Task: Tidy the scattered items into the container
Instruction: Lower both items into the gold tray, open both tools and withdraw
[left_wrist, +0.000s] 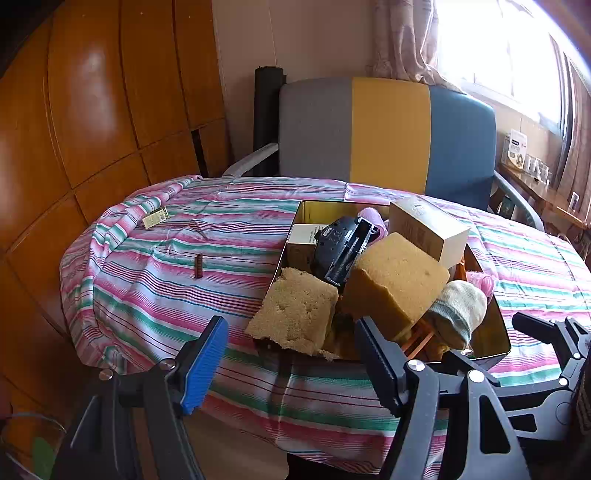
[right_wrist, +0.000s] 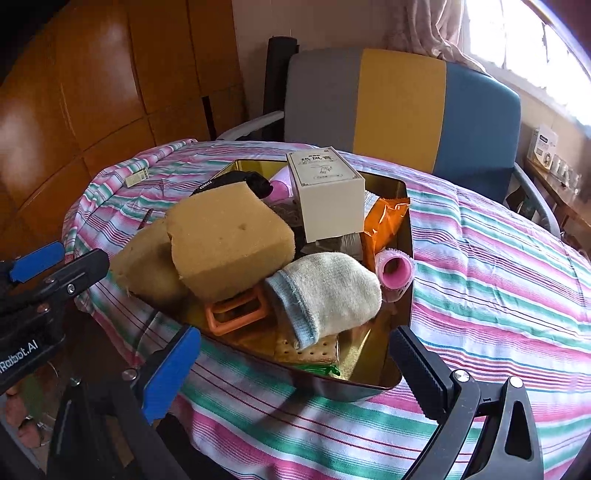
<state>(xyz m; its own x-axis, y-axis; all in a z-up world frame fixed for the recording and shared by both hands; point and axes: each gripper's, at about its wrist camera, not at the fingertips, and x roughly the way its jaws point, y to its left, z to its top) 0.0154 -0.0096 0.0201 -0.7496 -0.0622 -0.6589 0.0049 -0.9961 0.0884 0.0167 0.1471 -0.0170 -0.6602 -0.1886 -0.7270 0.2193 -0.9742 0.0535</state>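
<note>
A gold metal tin (left_wrist: 496, 334) (right_wrist: 405, 236) sits on the striped tablecloth, piled with two tan sponges (left_wrist: 395, 280) (right_wrist: 229, 243), a cream sock (left_wrist: 458, 314) (right_wrist: 328, 291), a white box (left_wrist: 428, 229) (right_wrist: 328, 192), a black device (left_wrist: 343, 247), pink hair rollers (right_wrist: 395, 271), an orange packet (right_wrist: 384, 221) and an orange plastic frame (right_wrist: 236, 314). A small green-yellow packet (left_wrist: 156, 216) and a short brown stick (left_wrist: 198, 266) lie loose on the cloth to the tin's left. My left gripper (left_wrist: 291, 325) is open just short of the tin's near left corner. My right gripper (right_wrist: 295, 334) is open before the near edge, empty.
A grey, yellow and blue armchair (left_wrist: 388, 129) stands behind the round table. Wooden panelling (left_wrist: 92, 110) fills the left. A window shelf with small boxes (left_wrist: 517, 147) runs along the right. Open cloth (right_wrist: 498, 277) lies right of the tin.
</note>
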